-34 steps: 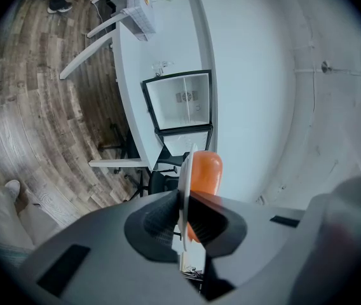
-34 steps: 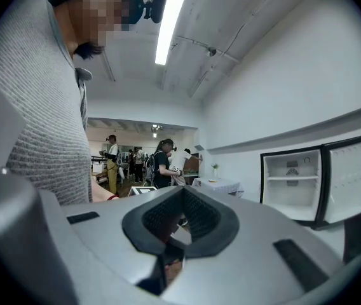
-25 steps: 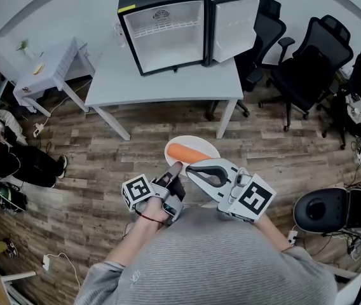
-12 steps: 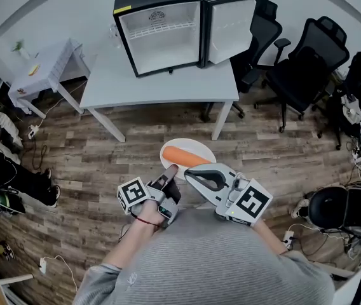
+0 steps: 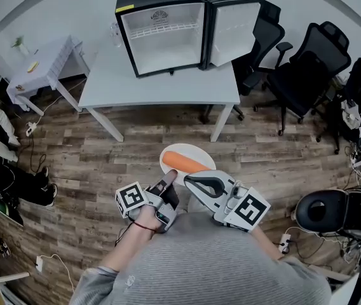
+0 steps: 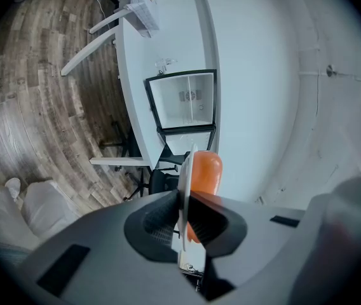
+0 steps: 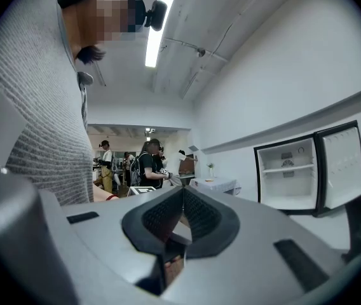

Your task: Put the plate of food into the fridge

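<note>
A white plate (image 5: 179,155) with a long orange piece of food (image 5: 185,163) on it hangs over the wood floor, just in front of the person's body. My left gripper (image 5: 170,176) is shut on the plate's near rim. In the left gripper view the plate (image 6: 184,189) shows edge-on between the pads, with the orange food (image 6: 204,172) on its right side. My right gripper (image 5: 189,178) is close beside the plate, shut and empty; its pads meet in the right gripper view (image 7: 182,210). The black mini fridge (image 5: 163,29) stands on a white table (image 5: 161,84) ahead, door swung open to the right, inside empty.
Black office chairs (image 5: 307,68) stand right of the table, and another chair (image 5: 323,211) is at the lower right. A small white side table (image 5: 40,68) is at the far left. Cables lie on the floor at left. Several people stand in the background (image 7: 145,161).
The plate stays clamped in the left gripper. Both grippers and the plate have shifted slightly left in the view; the fridge and table have barely moved.
</note>
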